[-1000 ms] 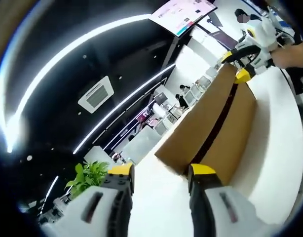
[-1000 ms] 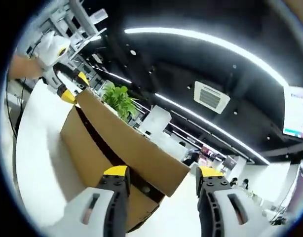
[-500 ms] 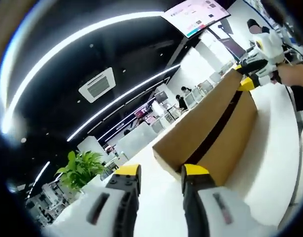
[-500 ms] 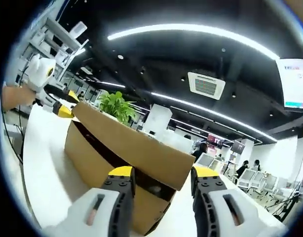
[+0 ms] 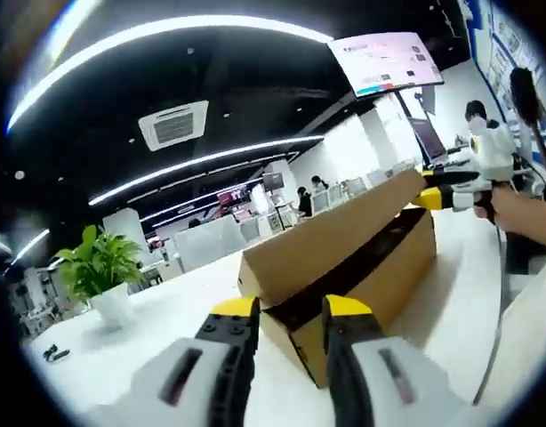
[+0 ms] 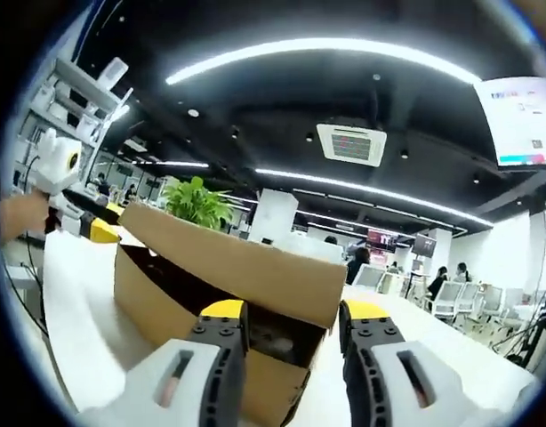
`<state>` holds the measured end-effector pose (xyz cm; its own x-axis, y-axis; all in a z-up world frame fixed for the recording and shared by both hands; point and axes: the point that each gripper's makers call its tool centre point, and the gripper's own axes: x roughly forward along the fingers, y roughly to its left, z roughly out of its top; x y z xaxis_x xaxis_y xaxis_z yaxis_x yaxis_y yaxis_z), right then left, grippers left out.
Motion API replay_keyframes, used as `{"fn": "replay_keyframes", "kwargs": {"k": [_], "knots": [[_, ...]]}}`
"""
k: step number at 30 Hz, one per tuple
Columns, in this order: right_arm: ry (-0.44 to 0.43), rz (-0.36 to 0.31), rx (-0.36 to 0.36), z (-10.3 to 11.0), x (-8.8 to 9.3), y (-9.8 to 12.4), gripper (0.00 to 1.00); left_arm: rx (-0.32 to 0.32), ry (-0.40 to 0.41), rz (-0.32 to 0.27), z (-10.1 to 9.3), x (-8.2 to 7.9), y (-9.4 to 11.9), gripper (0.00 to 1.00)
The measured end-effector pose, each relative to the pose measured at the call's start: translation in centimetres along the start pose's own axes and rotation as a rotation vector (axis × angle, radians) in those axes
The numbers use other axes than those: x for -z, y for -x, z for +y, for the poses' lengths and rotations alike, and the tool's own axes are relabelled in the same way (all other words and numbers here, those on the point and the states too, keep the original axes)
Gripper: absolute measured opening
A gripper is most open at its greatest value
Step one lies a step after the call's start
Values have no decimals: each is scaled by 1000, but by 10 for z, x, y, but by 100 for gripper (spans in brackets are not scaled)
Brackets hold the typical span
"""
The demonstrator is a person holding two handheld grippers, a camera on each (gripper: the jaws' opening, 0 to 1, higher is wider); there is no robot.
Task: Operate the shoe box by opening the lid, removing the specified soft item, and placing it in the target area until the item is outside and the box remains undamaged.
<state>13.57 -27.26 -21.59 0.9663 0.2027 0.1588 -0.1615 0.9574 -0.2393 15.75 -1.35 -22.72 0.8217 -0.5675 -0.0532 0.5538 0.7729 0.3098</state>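
Left gripper view: lid (image 5: 335, 233) is seen raised off shoe box (image 5: 380, 283).
Left gripper (image 5: 291, 313): jaws parted at the box's near end, nothing held.
Right gripper (image 6: 293, 314): jaws apart at the opposite end, empty.
Risk: lid could be torn if lifted unevenly.

Left gripper (image 5: 289, 311): jaws parted by a narrow gap, yellow tips level, pointing forward.
Right gripper (image 6: 293, 313): jaws apart, wider gap, yellow tips level.
Person's hand (image 5: 525, 212): wrapped around the right gripper's handle, seen in the left gripper view at far right.
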Motion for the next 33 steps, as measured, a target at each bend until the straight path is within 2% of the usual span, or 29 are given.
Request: {"fn": "replay_keyframes", "kwargs": {"k": [8, 13, 18, 24, 28, 31, 33], "knots": [[1, -11, -4, 1, 2, 1, 41, -28, -63, 0, -2, 1, -2, 29], [-4, -25, 11, -1, -2, -2, 40, -25, -43, -18, -2, -2, -2, 31], [37, -47, 38, -15, -7, -7, 29, -6, -60, -43, -5, -7, -3, 38], [49, -77, 47, -16, -14, -11, 29, -4, -89, -67, -10, -13, -5, 48], [50, -84, 49, -17, -16, -13, 29, 9, -85, -69, -11, -13, -4, 50], [103, -102, 68, -19, -16, -13, 26, 25, -84, -72, -12, -14, -3, 51], [107, -107, 63, -20, -16, -13, 24, 23, -92, -72, -12, -14, -3, 51]]}}
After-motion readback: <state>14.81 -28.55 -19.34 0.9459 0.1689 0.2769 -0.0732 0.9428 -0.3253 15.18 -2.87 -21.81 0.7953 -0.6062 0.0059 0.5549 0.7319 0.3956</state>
